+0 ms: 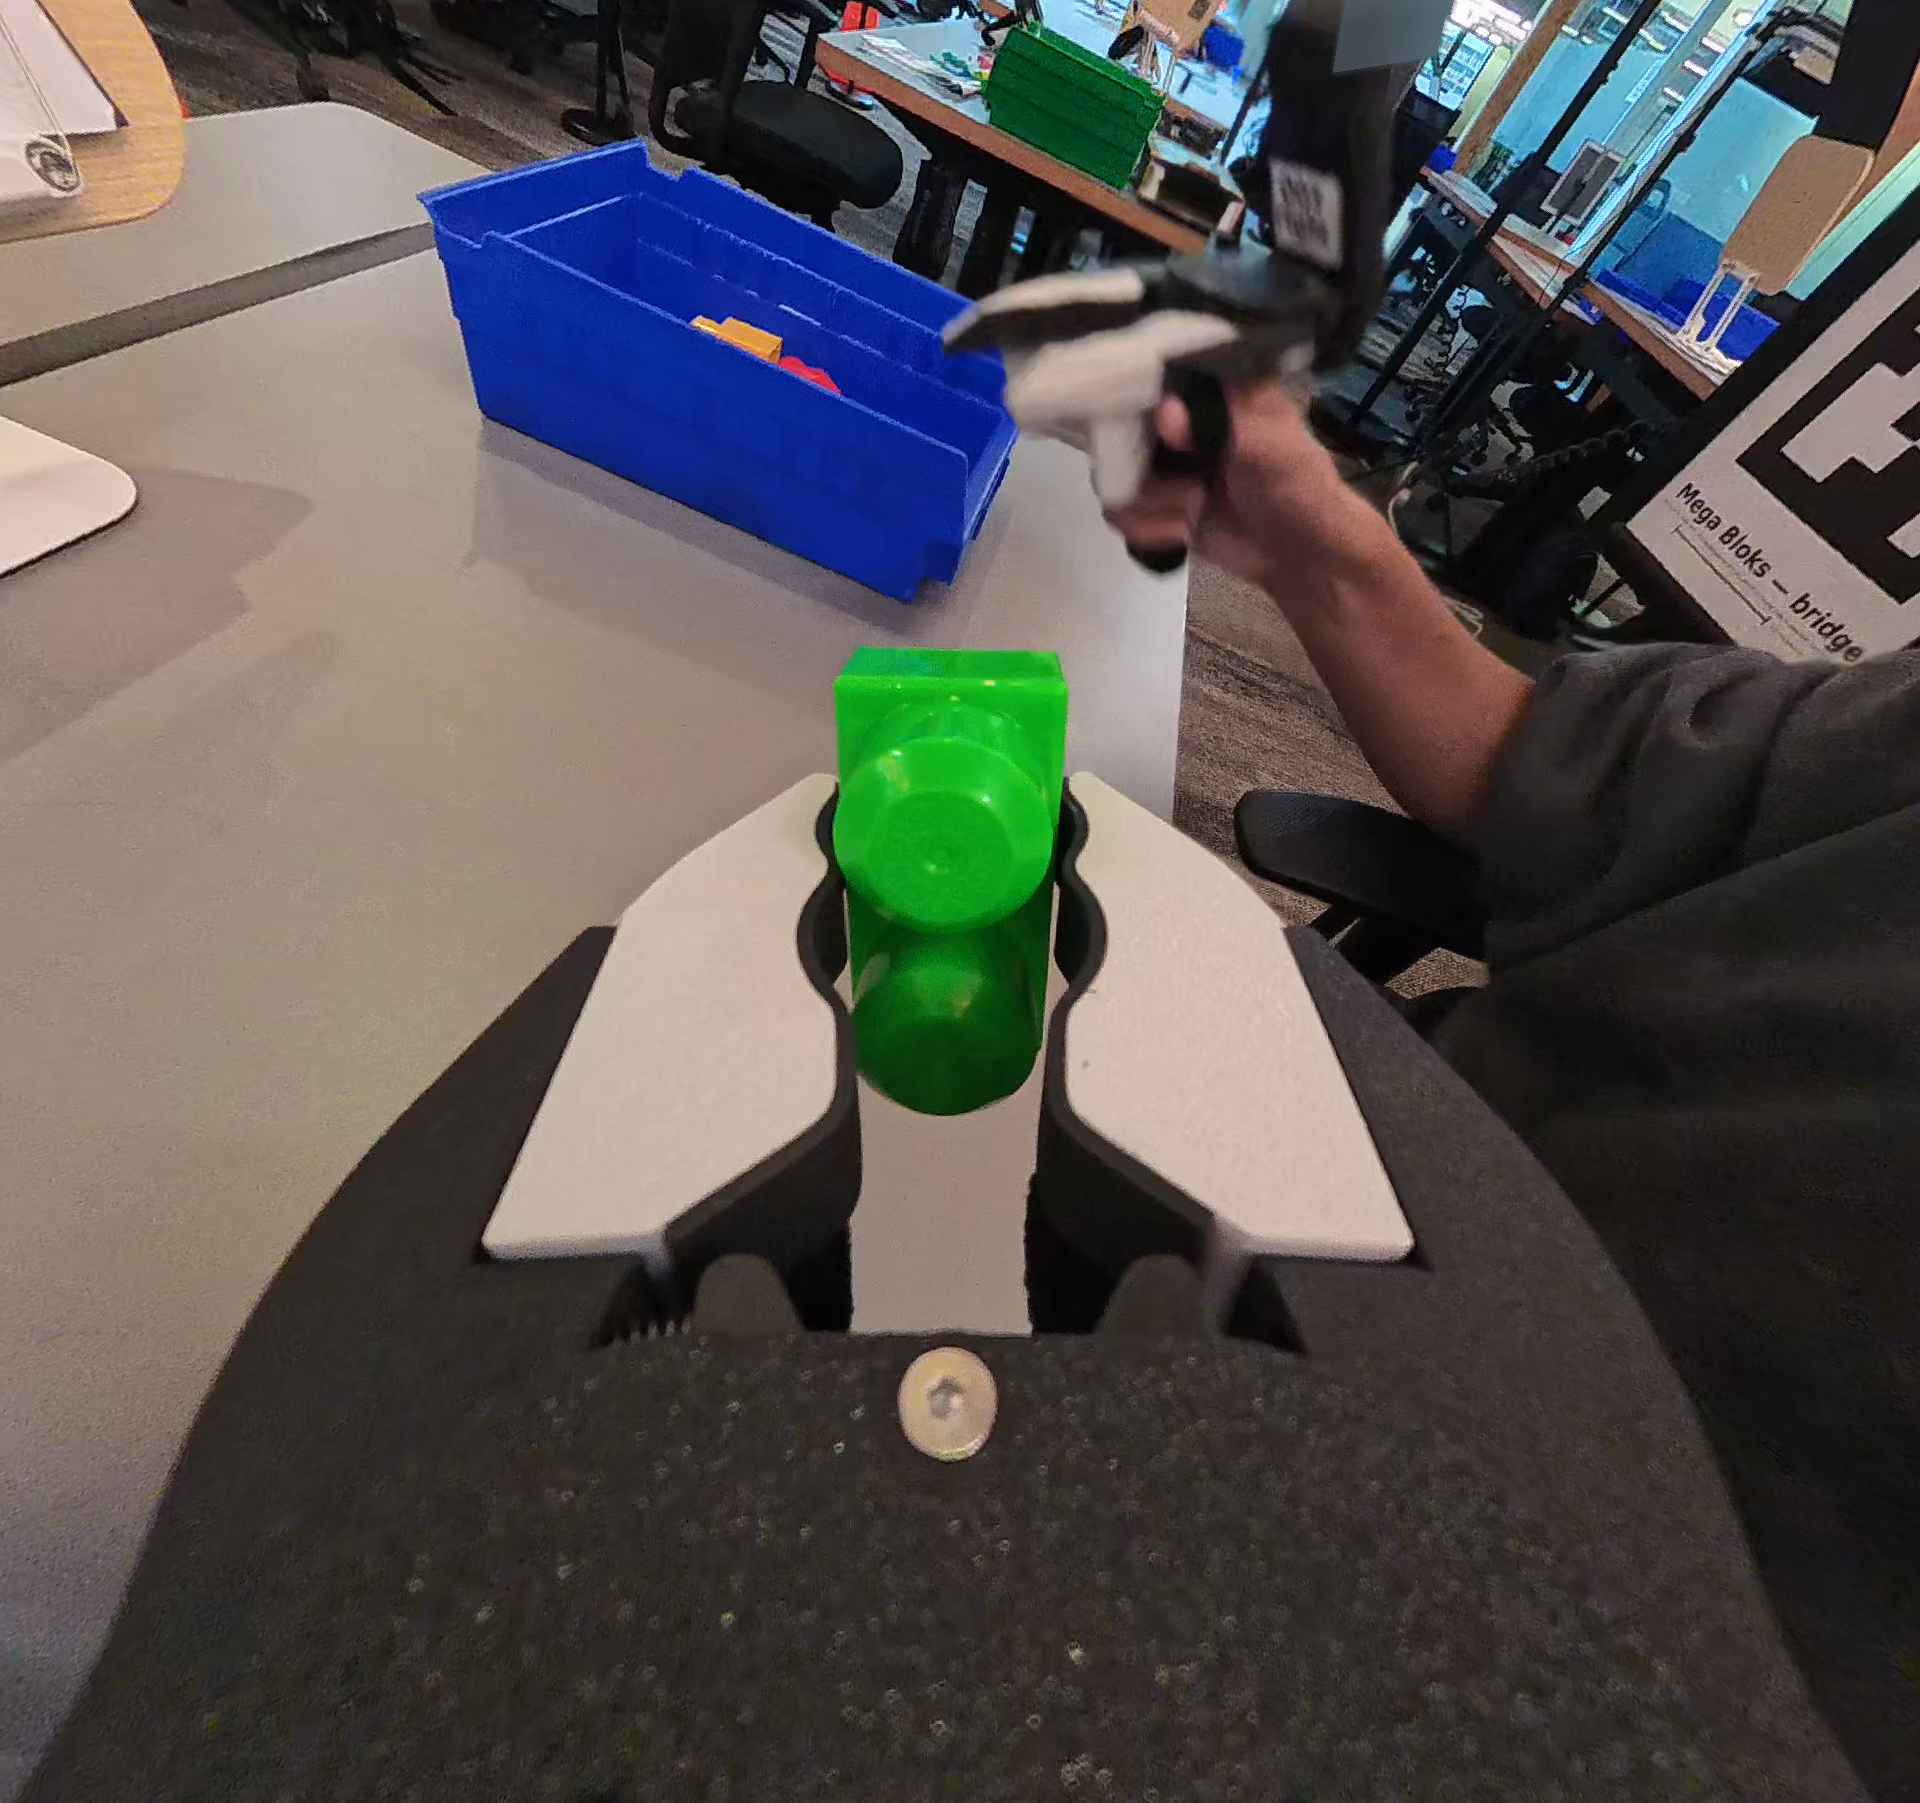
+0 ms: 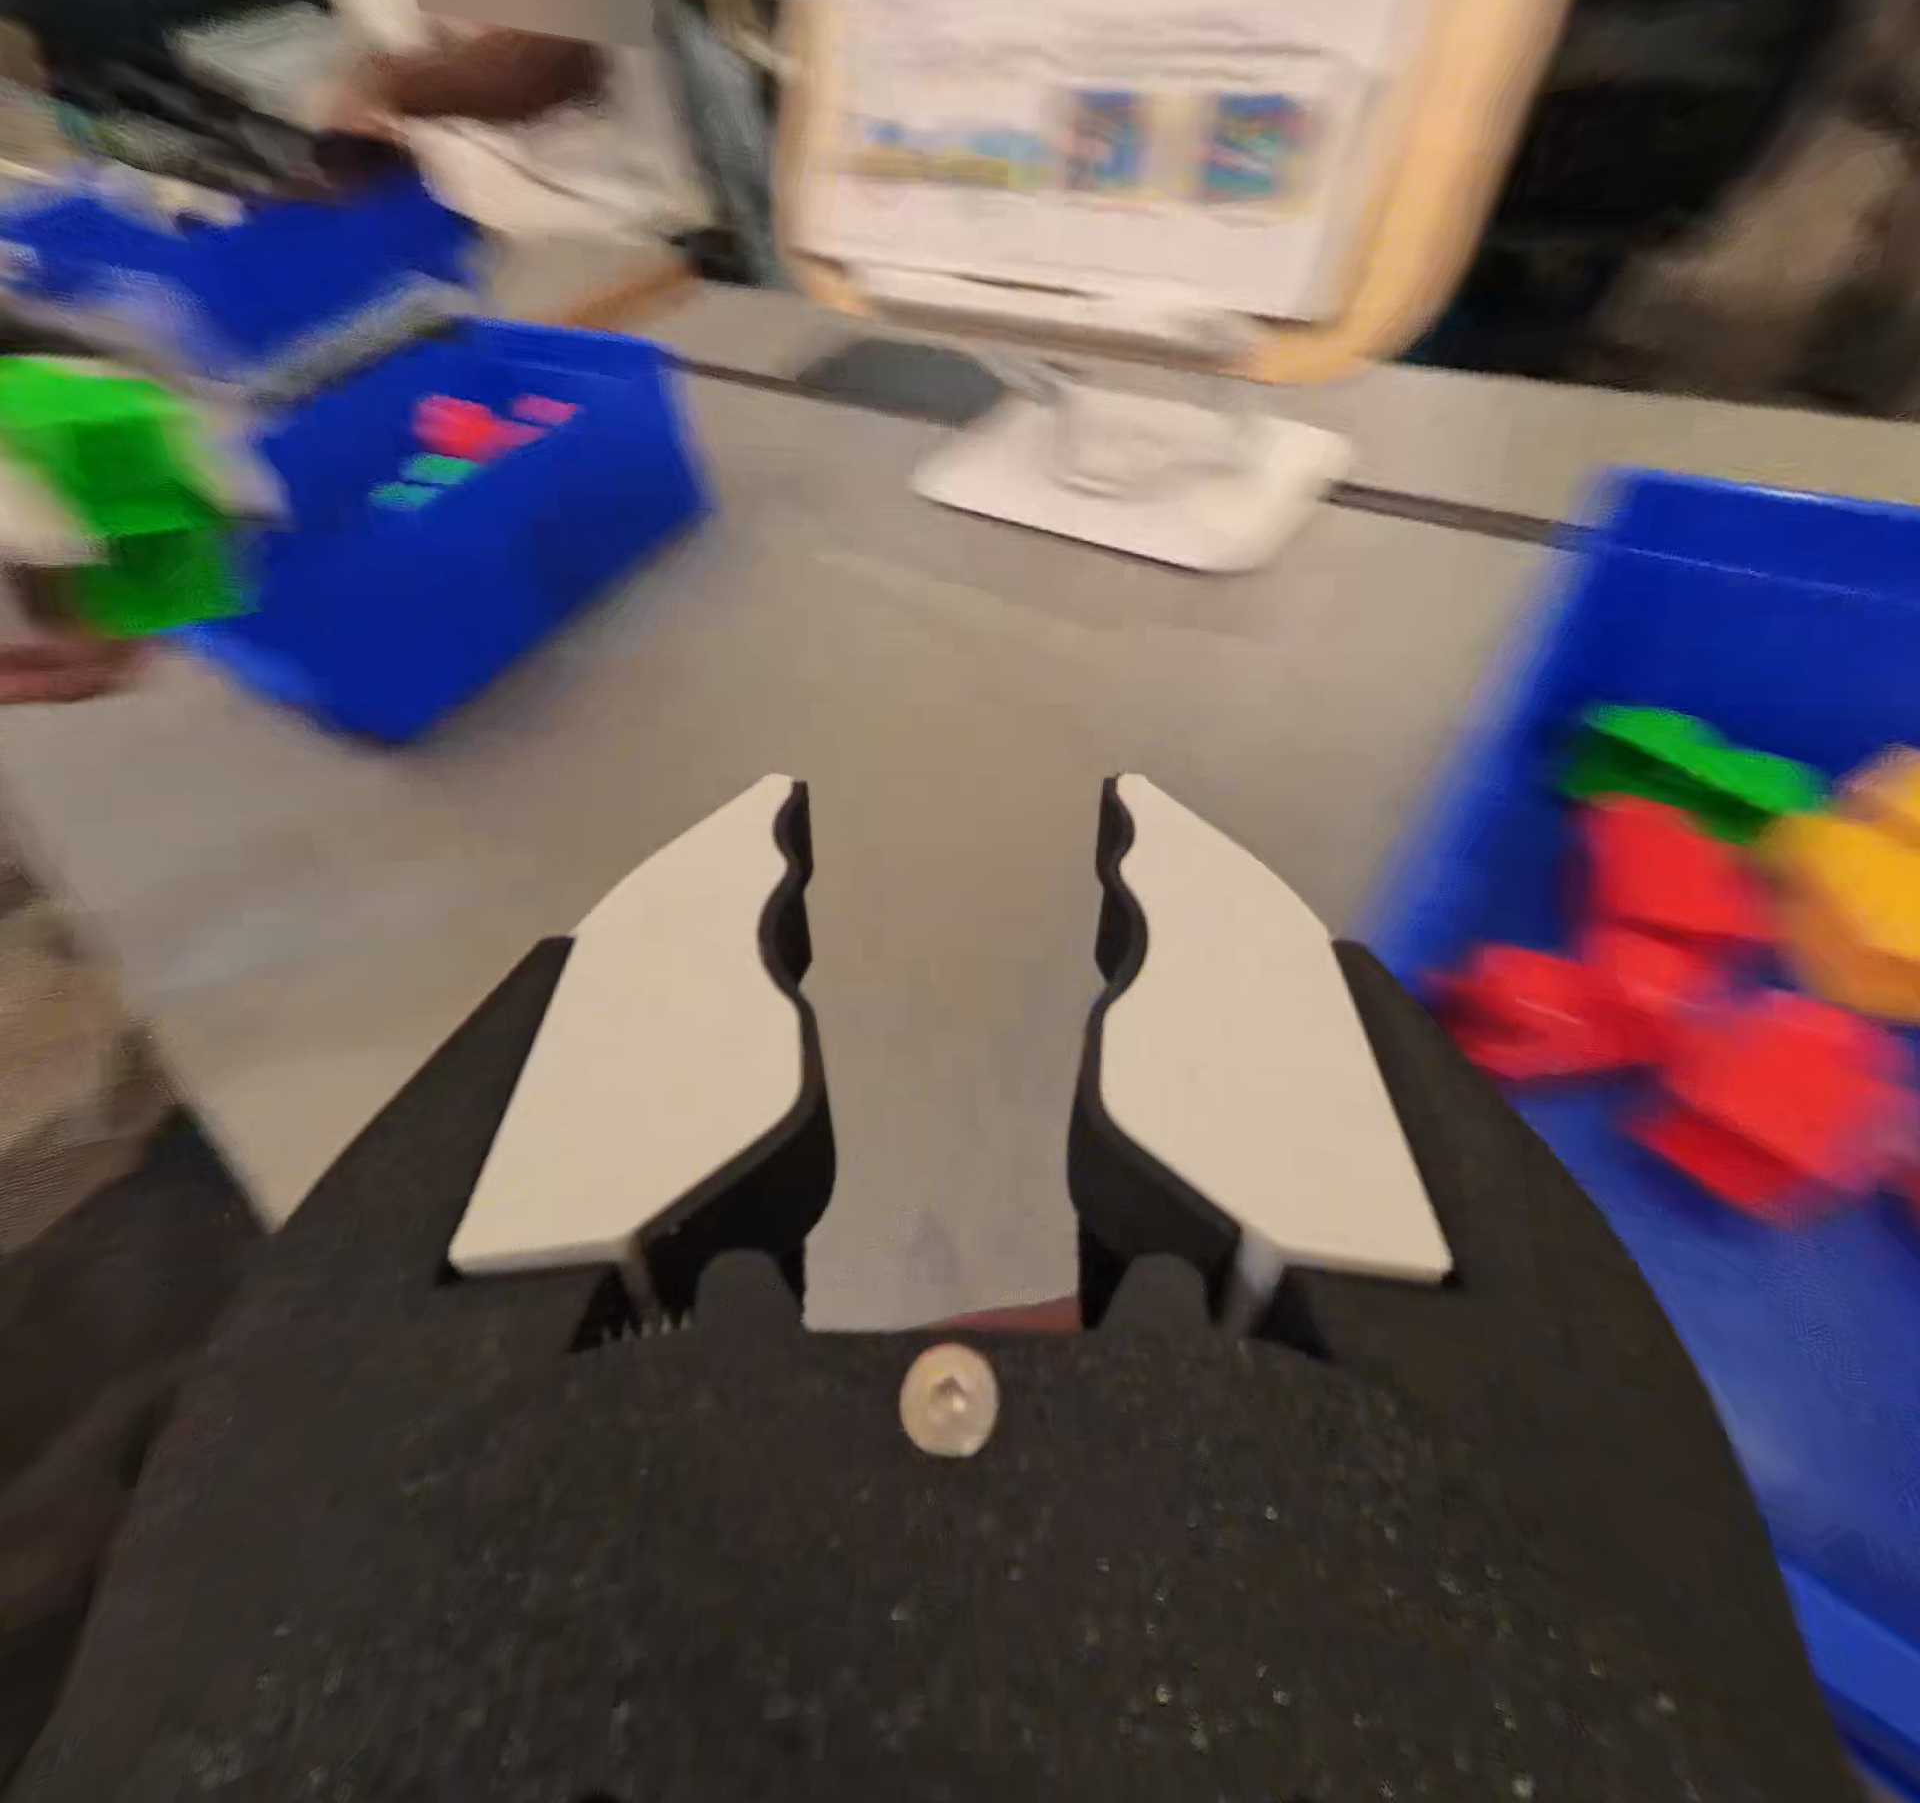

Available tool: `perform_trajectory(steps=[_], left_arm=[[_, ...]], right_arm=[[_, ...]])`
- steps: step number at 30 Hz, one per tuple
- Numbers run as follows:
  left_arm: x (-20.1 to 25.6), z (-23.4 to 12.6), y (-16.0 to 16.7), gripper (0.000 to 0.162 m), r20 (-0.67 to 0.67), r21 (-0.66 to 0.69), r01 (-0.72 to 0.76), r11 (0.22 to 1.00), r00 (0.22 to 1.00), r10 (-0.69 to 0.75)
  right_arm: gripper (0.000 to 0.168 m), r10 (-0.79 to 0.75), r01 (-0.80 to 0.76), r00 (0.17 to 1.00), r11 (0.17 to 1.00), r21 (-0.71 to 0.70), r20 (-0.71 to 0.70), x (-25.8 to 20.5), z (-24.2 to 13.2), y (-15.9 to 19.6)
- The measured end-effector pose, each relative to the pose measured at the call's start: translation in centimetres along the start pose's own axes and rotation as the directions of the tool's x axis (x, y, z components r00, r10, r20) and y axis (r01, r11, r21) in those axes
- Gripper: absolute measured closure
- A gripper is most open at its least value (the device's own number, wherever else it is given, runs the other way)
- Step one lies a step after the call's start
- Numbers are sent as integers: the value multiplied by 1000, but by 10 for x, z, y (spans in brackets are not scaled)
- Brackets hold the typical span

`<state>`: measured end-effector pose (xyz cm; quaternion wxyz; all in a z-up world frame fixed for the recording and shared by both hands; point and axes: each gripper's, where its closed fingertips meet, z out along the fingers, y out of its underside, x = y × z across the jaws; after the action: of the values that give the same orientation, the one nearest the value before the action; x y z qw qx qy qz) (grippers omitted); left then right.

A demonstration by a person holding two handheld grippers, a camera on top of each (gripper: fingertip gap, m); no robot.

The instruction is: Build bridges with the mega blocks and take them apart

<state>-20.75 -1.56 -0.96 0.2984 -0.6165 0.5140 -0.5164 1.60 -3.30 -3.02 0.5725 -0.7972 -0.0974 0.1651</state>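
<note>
1. One wide grey tabletop (image 1: 312, 818) carried everything.
2. Two blue plastic bins (image 1: 727, 382) (image 2: 1714, 631) held loose blocks.
3. Right gripper (image 2: 951, 797) hung above the table, jaws apart, empty.
4. Left gripper (image 1: 948, 818) clamped a green two-stud plastic block (image 1: 951, 860) above the table.

I am seeing a bin (image 1: 717, 382) sitting far on the table (image 1: 312, 818), blocks (image 1: 769, 351) lying in it, and another bin (image 2: 1714, 922) sitting right.

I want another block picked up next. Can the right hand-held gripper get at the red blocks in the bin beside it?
Probably yes. The right hand-held gripper is open and empty, the bin has no lid, and the red blocks lie uncovered on top, though the view is blurred.
</note>
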Motion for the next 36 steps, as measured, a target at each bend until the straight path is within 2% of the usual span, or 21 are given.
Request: perform_trajectory(steps=[2, 3, 5, 7, 9, 12, 14, 17, 20, 24, 29, 31, 33, 36], left_arm=[[-3, 1, 2, 126, 10, -11, -2, 1000, 1000, 2], [-4, 2, 3, 126, 12, -16, -2, 1000, 1000, 2], [-6, 4, 3, 126, 9, -16, 3, 1000, 1000, -3], [-7, 6, 2, 126, 3, -13, 9, 1000, 1000, -9], [-8, 11, 6, 126, 7, -36, 13, 999, 1000, -13], [-34, 25, 31, 126, 144, -220, 59, 974, 989, -28], [-63, 39, 49, 126, 297, -358, 138, 923, 955, -27], [-101, 74, 79, 126, 431, -551, 261, 793, 902, 3], [-122, 111, 94, 126, 462, -634, 308, 709, 887, 28], [-126, 134, 110, 126, 476, -685, 352, 638, 879, 27], [-123, 141, 112, 126, 484, -691, 334, 642, 873, 67], [-124, 141, 112, 121, 488, -684, 323, 654, 869, 81], [-122, 142, 109, 109, 482, -655, 309, 689, 874, 66], [-103, 126, 91, 106, 454, -547, 268, 793, 891, 12]], right_arm=[[116, 23, -31, 976, 999, 32, 215, -72, 20, 30], [115, 34, -43, 961, 999, 25, 276, -97, 29, 50], [113, -24, 28, 958, 1000, -12, 287, -119, 46, 82], [113, -74, 90, 949, 995, -38, 306, -130, 51, 91], [116, -66, 78, 949, 997, -29, 307, -132, 50, 87], [117, -107, 120, 961, 992, -39, 256, -120, 44, 87], [120, -133, 140, 972, 990, -26, 195, -107, 38, 84], [121, -140, 147, 977, 989, -32, 160, -93, 29, 82], [123, -126, 130, 983, 991, -20, 136, -84, 19, 78], [124, -89, 90, 987, 996, -4, 136, -77, 9, 76], [124, -69, 75, 989, 996, -40, 131, -70, 9, 84], [123, -64, 72, 993, 994, -76, 103, -65, 13, 91], [118, -66, 77, 995, 987, -144, 77, -61, 18, 103], [107, -40, 53, 997, 972, -230, 62, -66, 34, 117]])
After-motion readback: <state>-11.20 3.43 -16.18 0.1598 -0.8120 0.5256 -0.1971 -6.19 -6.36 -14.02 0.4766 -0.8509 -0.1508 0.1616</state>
